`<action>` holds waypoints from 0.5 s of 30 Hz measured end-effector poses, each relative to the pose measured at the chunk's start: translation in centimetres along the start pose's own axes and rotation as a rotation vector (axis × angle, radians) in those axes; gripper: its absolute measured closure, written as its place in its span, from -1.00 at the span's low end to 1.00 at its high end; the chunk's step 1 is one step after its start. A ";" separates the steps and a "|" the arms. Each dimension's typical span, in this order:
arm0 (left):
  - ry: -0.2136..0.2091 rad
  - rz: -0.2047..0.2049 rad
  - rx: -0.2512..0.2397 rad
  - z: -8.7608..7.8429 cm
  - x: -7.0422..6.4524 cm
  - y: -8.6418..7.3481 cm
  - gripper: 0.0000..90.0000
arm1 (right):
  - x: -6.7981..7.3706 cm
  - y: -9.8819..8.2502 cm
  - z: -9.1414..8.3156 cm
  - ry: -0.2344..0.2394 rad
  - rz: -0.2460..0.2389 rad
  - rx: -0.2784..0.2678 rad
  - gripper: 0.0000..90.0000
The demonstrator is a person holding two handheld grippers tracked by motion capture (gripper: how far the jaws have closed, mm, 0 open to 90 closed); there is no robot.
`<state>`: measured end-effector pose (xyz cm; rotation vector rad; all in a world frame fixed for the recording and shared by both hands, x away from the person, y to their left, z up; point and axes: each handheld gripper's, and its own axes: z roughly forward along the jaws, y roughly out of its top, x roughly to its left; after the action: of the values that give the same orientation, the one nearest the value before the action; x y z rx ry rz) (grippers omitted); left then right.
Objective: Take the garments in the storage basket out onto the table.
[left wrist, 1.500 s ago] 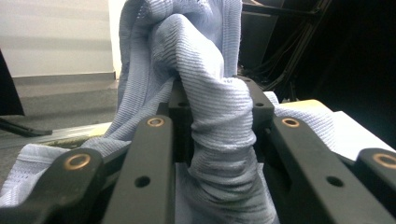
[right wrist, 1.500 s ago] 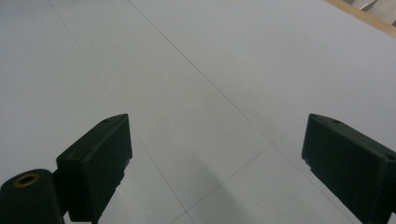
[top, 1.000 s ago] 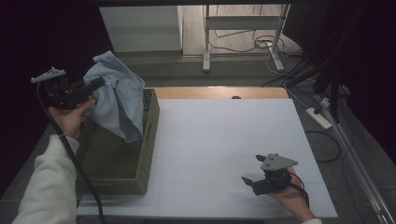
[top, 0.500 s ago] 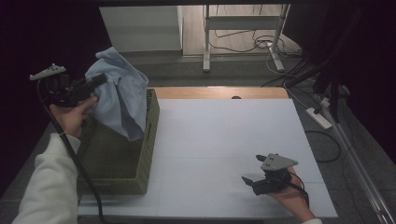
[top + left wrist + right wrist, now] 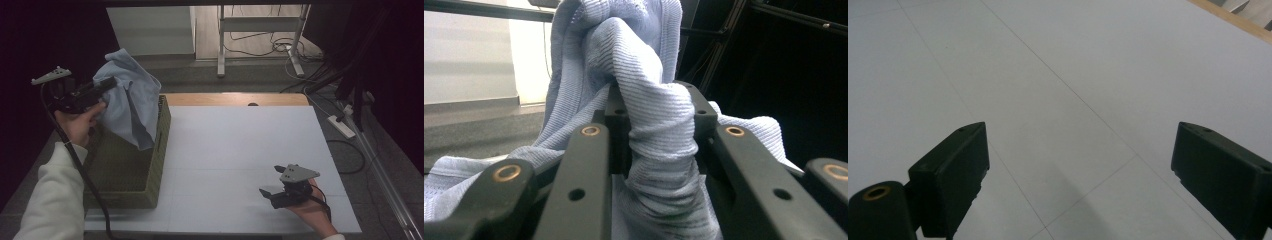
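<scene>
Dim room, white table (image 5: 240, 150). Left gripper (image 5: 102, 86) pinches blue cloth (image 5: 127, 102) above basket (image 5: 150, 165) at nine o'clock. Right gripper (image 5: 272, 192), jaws spread, idle at five o'clock. Next, likely: carry cloth to table centre.

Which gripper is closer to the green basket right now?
Left. The left gripper hangs above the basket, shut on a blue cloth that dangles into it. The right gripper rests open on the white table, well off to the basket's side.
</scene>
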<state>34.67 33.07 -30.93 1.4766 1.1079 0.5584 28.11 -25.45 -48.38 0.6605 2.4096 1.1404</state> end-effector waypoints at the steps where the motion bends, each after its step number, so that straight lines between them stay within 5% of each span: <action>1: -0.001 -0.001 -0.002 0.0 -0.1 0.1 0.58 | 0.0 0.0 0.0 0.000 0.001 -0.001 -0.80; 15: -0.001 0.011 -0.037 -0.9 -0.6 1.4 0.58 | 0.0 0.0 0.0 0.004 0.000 0.004 -0.80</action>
<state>34.12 33.07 -29.27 1.4519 1.0842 0.5829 28.09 -25.44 -48.37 0.6607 2.4164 1.1382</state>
